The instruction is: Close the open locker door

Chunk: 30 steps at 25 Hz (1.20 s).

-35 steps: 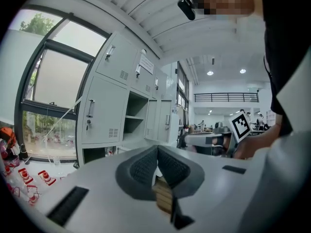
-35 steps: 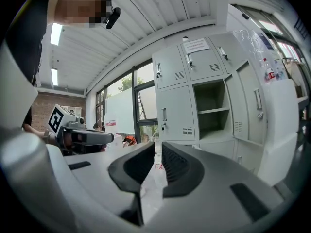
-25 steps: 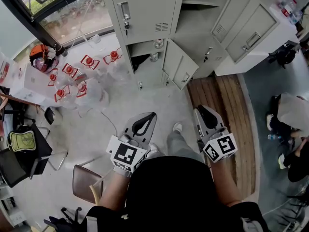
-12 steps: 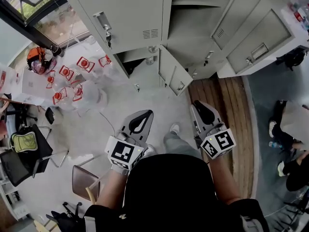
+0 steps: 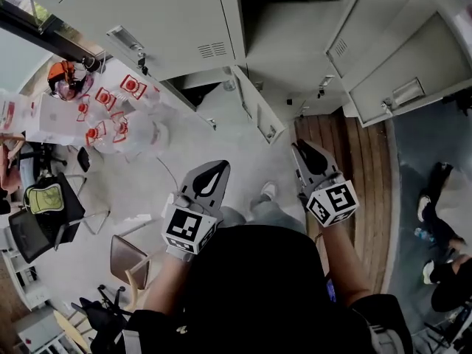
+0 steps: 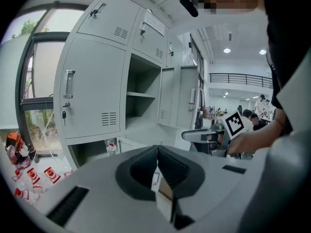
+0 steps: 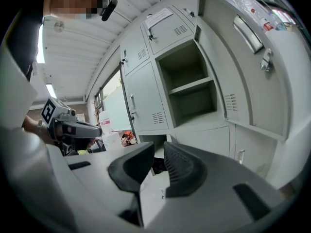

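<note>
The left gripper (image 5: 221,167) has its jaws pressed together on nothing. The right gripper (image 5: 298,147) shows a thin slit between empty jaws. Both are well apart from the lockers (image 5: 169,21). Far ahead, the low locker door (image 5: 255,110), pale grey with a small handle, stands swung outward. Right of it a taller door (image 5: 383,50) is open too.

Red-capped water jugs (image 5: 131,87), chair (image 5: 129,264), green backpack (image 5: 42,198).
</note>
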Each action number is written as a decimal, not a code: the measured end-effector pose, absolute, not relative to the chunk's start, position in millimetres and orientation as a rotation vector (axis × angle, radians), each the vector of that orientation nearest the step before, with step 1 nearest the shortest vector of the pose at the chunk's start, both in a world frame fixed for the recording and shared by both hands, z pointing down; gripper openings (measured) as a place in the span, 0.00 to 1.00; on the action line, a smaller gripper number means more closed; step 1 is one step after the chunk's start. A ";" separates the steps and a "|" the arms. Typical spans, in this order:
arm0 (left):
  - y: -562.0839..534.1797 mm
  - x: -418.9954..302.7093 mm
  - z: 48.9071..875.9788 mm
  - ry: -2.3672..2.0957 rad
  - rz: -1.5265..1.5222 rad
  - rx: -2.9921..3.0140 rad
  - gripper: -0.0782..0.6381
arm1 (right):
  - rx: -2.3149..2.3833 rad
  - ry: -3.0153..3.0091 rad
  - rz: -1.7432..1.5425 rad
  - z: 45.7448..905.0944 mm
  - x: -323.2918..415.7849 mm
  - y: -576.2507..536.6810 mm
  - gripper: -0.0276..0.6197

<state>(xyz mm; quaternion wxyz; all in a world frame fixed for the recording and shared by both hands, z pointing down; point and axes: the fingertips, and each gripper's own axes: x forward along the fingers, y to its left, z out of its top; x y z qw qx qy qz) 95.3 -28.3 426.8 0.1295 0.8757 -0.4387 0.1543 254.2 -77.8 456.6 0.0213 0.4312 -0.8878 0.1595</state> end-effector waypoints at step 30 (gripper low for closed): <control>-22.5 28.6 468.7 -1.357 0.518 2.359 0.14 | 1.088 -2.651 0.601 570.0 194.4 -101.1 0.20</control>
